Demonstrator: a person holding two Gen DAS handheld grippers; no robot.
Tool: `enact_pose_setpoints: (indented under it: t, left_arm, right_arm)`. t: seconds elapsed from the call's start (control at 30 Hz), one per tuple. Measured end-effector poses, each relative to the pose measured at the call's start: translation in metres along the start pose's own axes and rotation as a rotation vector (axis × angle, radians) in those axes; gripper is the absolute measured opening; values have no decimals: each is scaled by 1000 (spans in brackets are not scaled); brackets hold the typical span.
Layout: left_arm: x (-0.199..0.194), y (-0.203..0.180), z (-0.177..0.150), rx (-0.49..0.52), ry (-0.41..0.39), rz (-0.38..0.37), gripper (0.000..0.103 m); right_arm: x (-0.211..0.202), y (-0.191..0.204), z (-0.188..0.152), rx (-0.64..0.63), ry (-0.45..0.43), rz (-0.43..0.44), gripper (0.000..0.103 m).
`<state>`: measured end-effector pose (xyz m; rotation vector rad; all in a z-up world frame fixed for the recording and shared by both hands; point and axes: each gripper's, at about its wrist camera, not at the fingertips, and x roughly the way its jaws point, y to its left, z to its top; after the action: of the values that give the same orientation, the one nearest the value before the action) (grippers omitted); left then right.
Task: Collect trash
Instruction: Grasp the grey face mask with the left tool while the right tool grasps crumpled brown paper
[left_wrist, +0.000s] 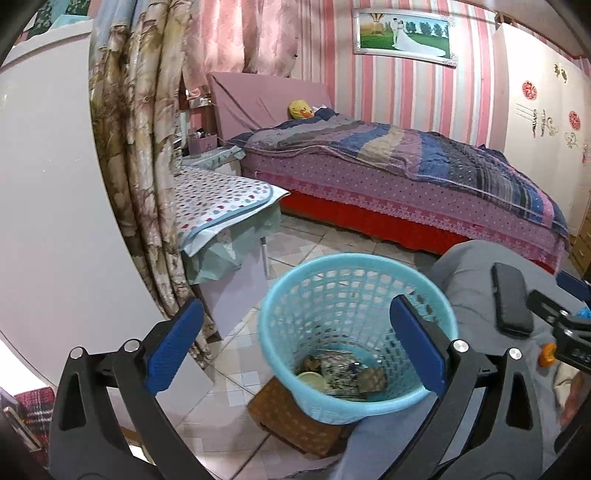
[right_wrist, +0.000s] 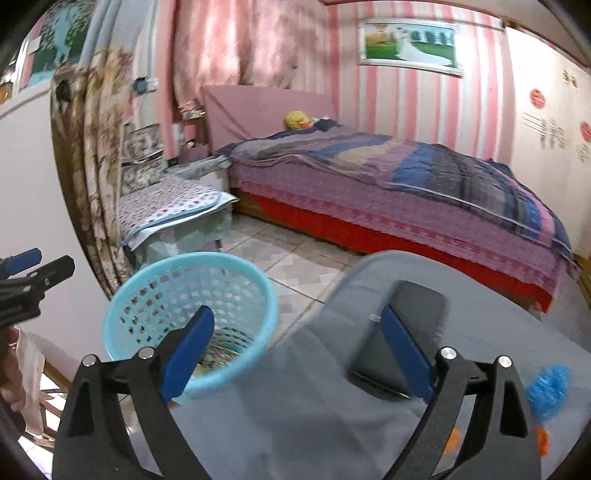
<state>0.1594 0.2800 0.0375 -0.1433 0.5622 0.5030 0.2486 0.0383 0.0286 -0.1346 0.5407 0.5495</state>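
Note:
A light blue mesh waste basket (left_wrist: 354, 291) stands on the floor beside a grey-covered table (left_wrist: 476, 273); several wrappers and a lid (left_wrist: 340, 373) lie in its bottom. My left gripper (left_wrist: 295, 343) is open and empty, hovering above the basket. My right gripper (right_wrist: 295, 350) is open and empty over the grey table (right_wrist: 295, 413), with the basket (right_wrist: 192, 280) at its left. A blue crumpled scrap (right_wrist: 548, 387) and small orange bits (right_wrist: 541, 441) lie on the table at the right. The right gripper also shows in the left wrist view (left_wrist: 569, 332).
A black phone (right_wrist: 406, 332) lies on the grey table; it also shows in the left wrist view (left_wrist: 511, 299). A brown patterned box (left_wrist: 291, 421) sits under the basket. A bed (left_wrist: 388, 177), a dotted bench (left_wrist: 221, 206), a curtain (left_wrist: 144, 147) and a white rounded surface (left_wrist: 55, 184) surround the tiled floor.

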Motion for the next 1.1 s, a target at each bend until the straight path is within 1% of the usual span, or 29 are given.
enact_pose_setpoints:
  t: [0.17,0.33,0.5,0.57,0.6,0.7,0.83,0.9,1.0,1.1]
  left_arm:
    - [-14,-28,0,13,-11,-38,97]
    - [-33,-67,-3,41,-6,-88,98]
    - [-50,-111,-17,52,18,-153,98]
    - [-56,-130,-24,73,26,-170,98]
    - [-60,-141,-29,82,32,-183,98]
    - [-69,-171,-45,94,56,-227,98]
    - [-72,-206,-66,120,112,-275,98]
    - [-73,-224,-77,150,134,-287,98]
    - [-78,-246,-91,180,160,-307,98]
    - [-80,-268,-105,195,188,-343,98]
  right_arm:
    - [-48,-53,-12,49,-18,-74,90]
    - [-97,-102,-29,91,-29,-161,90]
    - [-150,-155,-50,143,-35,-253,90]
    - [-172,-178,-59,162,-37,-303,91]
    - [-187,-192,-67,167,-38,-345,91]
    - [-213,-221,-84,175,-23,-426,91]
    - [-234,-253,-108,187,15,-507,91]
    - [-241,-268,-124,207,35,-531,91]
    - [-244,-279,-145,235,63,-539,91]
    - [-238,-286,-165,247,103,-532,91]
